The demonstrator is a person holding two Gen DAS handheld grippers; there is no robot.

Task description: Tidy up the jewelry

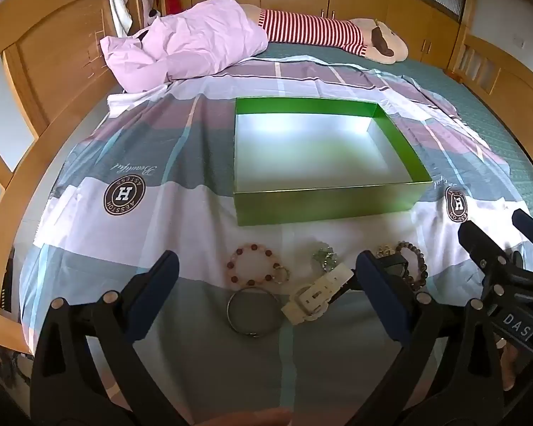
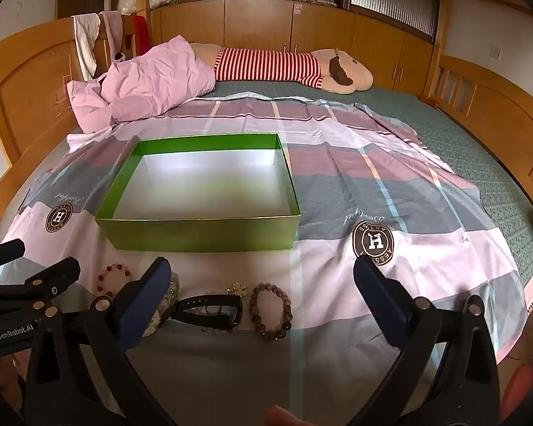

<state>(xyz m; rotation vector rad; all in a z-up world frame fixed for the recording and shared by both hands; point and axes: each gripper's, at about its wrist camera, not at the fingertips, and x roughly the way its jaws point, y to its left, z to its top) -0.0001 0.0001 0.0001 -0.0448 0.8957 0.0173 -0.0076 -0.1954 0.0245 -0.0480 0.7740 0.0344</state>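
Jewelry is lying in a row on the bedspread (image 1: 124,234) in front of the green box (image 1: 323,206); in the left wrist view the left claw (image 1: 266,284) is hanging released, nothing between its jaws; the pink bead bracelet (image 1: 254,264), metal bangle (image 1: 254,314) and white watch (image 1: 316,294) are sitting just ahead between its tips, the watch slanting toward the box; in the right wrist view the right claw (image 2: 263,291) is gaping too, with the brown bead bracelet (image 2: 270,314) ahead and the black watch (image 2: 209,310) lying crosswise by its left finger; each hand seems nearer its own pieces.
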